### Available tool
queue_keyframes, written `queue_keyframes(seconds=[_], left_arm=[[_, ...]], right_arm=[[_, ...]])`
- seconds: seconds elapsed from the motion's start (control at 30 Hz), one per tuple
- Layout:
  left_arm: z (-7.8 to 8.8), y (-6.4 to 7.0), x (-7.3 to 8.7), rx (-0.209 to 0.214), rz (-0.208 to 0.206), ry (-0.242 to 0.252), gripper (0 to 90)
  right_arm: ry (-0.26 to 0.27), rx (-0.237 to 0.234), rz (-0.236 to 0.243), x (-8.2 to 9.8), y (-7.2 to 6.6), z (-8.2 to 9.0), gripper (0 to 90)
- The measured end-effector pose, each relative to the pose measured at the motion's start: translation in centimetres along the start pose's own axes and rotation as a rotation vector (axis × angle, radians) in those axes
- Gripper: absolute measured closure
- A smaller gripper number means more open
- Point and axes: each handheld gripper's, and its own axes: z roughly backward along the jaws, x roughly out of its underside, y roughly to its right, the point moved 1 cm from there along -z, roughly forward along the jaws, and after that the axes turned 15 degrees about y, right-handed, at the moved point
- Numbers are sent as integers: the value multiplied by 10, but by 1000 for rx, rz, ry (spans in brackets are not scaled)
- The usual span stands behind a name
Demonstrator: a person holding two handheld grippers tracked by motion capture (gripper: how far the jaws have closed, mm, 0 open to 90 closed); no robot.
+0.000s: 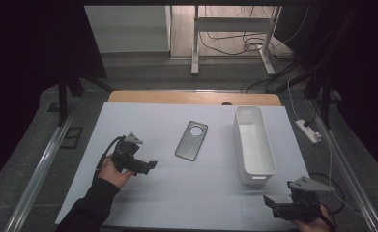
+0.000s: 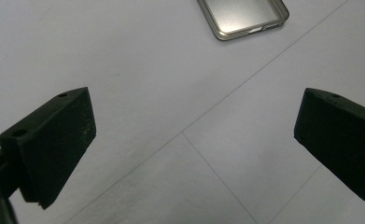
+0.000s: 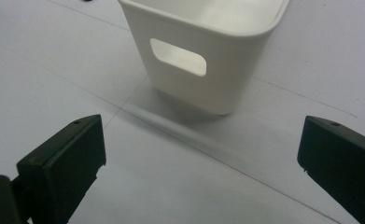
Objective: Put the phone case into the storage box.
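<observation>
Just now both claws hover over the white desk (image 1: 177,193) with nothing in them. Over its near left part, the left claw (image 1: 148,166) has its jaws spread wide and points toward a grey phone case (image 1: 192,140), which lies flat near the middle of the desk, well apart from the jaws; in the left gripper view its end shows at the top edge. At the desk's near right corner, the right claw (image 1: 269,202) also gapes wide and empty, facing the short end of a long white bin (image 1: 253,140) that stands upright to the right of the phone case, its handle slot (image 3: 178,57) turned toward the jaws.
</observation>
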Motion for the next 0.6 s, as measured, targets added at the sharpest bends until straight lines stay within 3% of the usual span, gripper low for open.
queue_keyframes(seconds=[0.33, 0.6], left_arm=[[-14, -4, -13, 17, 2, -13, 0], [-28, -3, -24, 28, -23, -28, 1]], right_arm=[[-2, -2, 0, 0, 0, 0, 13], [1, -2, 1, 0, 0, 0, 14]])
